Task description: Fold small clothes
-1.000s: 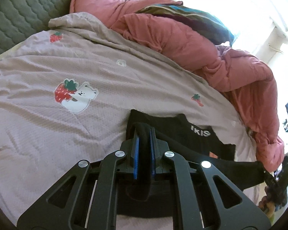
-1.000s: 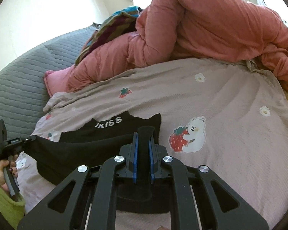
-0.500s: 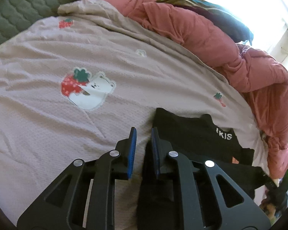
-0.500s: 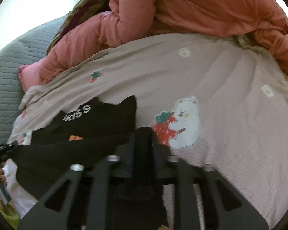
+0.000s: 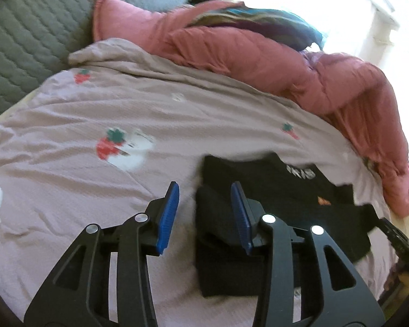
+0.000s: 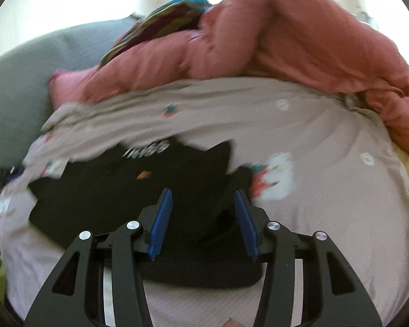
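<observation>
A small black garment point(image 5: 272, 190) with white lettering point(image 5: 300, 173) lies folded on the mauve bed sheet point(image 5: 68, 190). In the left wrist view my left gripper point(image 5: 204, 188) hovers over the garment's left edge. Its jaws are opening; the blue pads point(image 5: 169, 212) stand apart and press on nothing, with the cloth's edge lying beneath them. In the right wrist view the same garment point(image 6: 109, 190) fills the lower left. My right gripper point(image 6: 202, 193) stands open above its right end. The cloth lies flat under the gap, free of the pads point(image 6: 161, 218).
A bunched pink duvet point(image 5: 259, 51) runs along the far side of the bed, with a striped colourful cloth point(image 5: 259, 19) on top. A grey quilted headboard point(image 5: 27, 41) stands at the left. Strawberry and bear prints point(image 5: 122, 147) dot the sheet.
Both grippers were shut on folds of the black garment and have let go and opened. The cloth has dropped onto the sheet, and both views have shifted sideways.
</observation>
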Tool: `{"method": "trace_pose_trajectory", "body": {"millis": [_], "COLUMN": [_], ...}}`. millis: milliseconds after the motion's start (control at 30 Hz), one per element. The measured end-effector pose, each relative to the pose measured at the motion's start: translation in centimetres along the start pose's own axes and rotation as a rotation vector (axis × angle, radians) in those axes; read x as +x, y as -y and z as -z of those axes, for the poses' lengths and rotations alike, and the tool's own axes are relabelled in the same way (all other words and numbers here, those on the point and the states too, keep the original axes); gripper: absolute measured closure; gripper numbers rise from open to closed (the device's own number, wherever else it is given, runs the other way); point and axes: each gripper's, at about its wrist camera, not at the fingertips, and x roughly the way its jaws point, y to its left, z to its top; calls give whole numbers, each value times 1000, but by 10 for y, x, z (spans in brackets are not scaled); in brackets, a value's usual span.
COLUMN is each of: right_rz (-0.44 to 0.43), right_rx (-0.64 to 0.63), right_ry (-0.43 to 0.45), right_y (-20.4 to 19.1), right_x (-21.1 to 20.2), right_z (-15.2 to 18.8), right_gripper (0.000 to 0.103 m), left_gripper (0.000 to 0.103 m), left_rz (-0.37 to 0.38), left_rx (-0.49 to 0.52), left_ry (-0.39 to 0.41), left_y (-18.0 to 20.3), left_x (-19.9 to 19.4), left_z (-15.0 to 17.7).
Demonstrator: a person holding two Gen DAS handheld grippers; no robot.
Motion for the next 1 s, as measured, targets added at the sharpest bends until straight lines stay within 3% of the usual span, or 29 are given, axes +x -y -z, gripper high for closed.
{"method": "trace_pose_trajectory", "body": {"millis": [133, 400, 500, 600, 833, 1000], "right_rz": [-82, -137, -135, -128, -73, -68], "right_rx": [-50, -100, -109, -111, -121, -120], "right_ry": [-68, -131, -145, -163, -220, -198], "right_y": [-31, -64, -67, -67, -69, -71], "right_x": [7, 20, 22, 27, 56, 62], "right_z": [14, 25, 28, 29, 33, 23], "right_gripper": [57, 65, 66, 66, 70, 70], "left_gripper": [72, 72, 73, 81, 82, 82], "left_rz": [28, 79, 93, 90, 56, 43], "left_rx": [96, 268, 280, 304, 348, 355], "left_ry": [-25, -96, -122, -170, -239, -203], "left_y": [30, 80, 84, 88, 90, 91], "left_x": [1, 11, 15, 24, 44, 46], "left_z": [18, 52, 57, 64, 77, 75]}}
